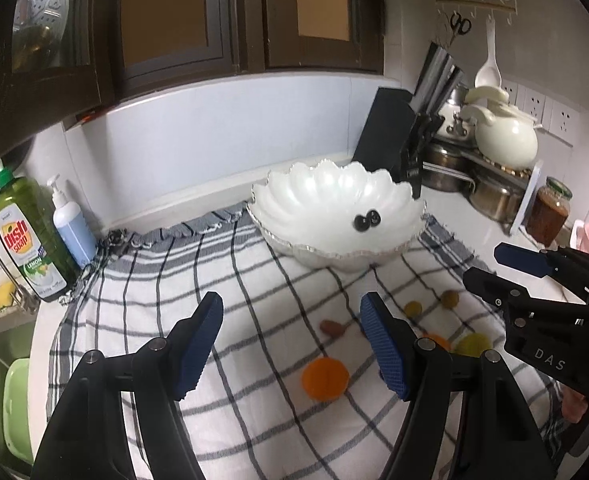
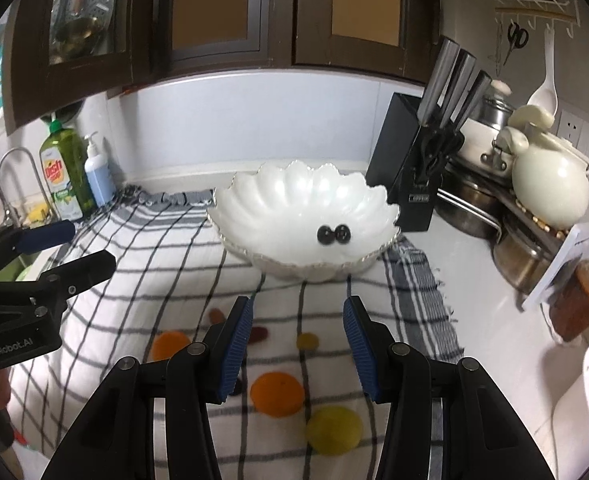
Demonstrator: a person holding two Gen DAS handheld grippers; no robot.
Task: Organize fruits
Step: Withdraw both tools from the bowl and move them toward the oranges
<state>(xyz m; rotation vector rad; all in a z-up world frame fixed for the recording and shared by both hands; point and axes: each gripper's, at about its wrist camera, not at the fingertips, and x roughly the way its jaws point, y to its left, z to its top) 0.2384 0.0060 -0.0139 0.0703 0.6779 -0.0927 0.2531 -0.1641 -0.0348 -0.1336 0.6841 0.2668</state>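
So far only 2 small black round fruits [image 2: 333, 235] lie in the white scalloped glass bowl [image 2: 278, 200] at 12 o'clock, while oranges [image 2: 277, 394], a yellow lemon [image 2: 333, 431] and smaller fruits wait on the checked cloth [image 2: 166, 264], both the left gripper [image 1: 292, 344] and right gripper [image 2: 297, 346] gaping wide, empty.

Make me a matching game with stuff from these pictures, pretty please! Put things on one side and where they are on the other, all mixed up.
Things:
1. two black fruits
2. orange fruit
3. dish soap bottle
4. knife block

Places:
A. by the faucet, next to the blue pump bottle
B. on the checked cloth, between the right tongs
C. inside the white shell bowl
D. on the counter, right of the bowl

Pairs: 1-C, 2-B, 3-A, 4-D
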